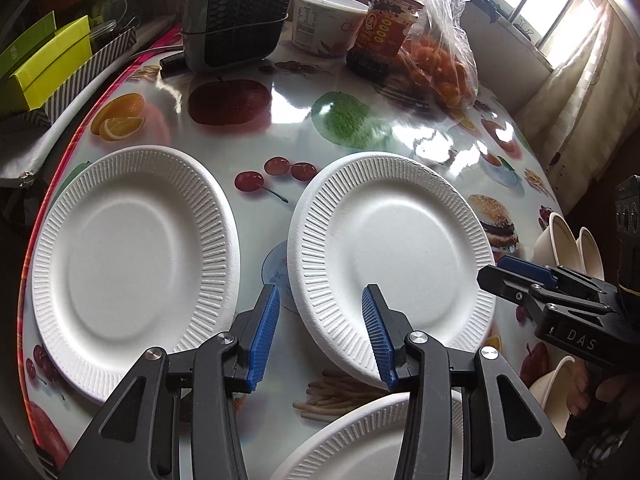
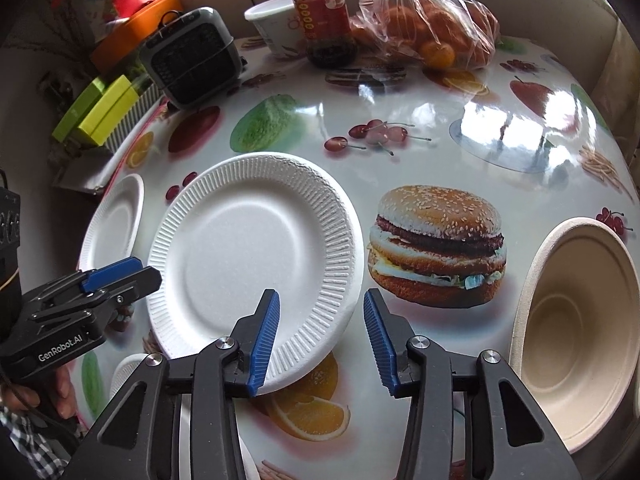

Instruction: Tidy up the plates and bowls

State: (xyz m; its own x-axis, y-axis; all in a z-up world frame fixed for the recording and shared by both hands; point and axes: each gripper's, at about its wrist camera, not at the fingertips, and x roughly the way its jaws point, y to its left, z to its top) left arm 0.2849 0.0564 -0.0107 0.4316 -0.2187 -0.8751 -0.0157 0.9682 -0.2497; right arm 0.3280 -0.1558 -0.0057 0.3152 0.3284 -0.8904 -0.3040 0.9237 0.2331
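A home dining spot: the worktop [image 2: 400, 92] wears a glossy fruit-and-burger oilcloth and carries a sauce jar [image 2: 326, 16], a bag of oranges [image 2: 432, 28] and a small heater [image 2: 192, 60], beside a curtained window [image 1: 560, 12].

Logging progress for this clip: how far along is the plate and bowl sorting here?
Barely started. Nothing looks stacked: the left plate, the middle plate and a near plate lie apart on the table, and the beige bowl sits alone. Nothing is in hand; the left gripper and right gripper have open, empty jaws at the middle plate's rim. All the gathering remains.
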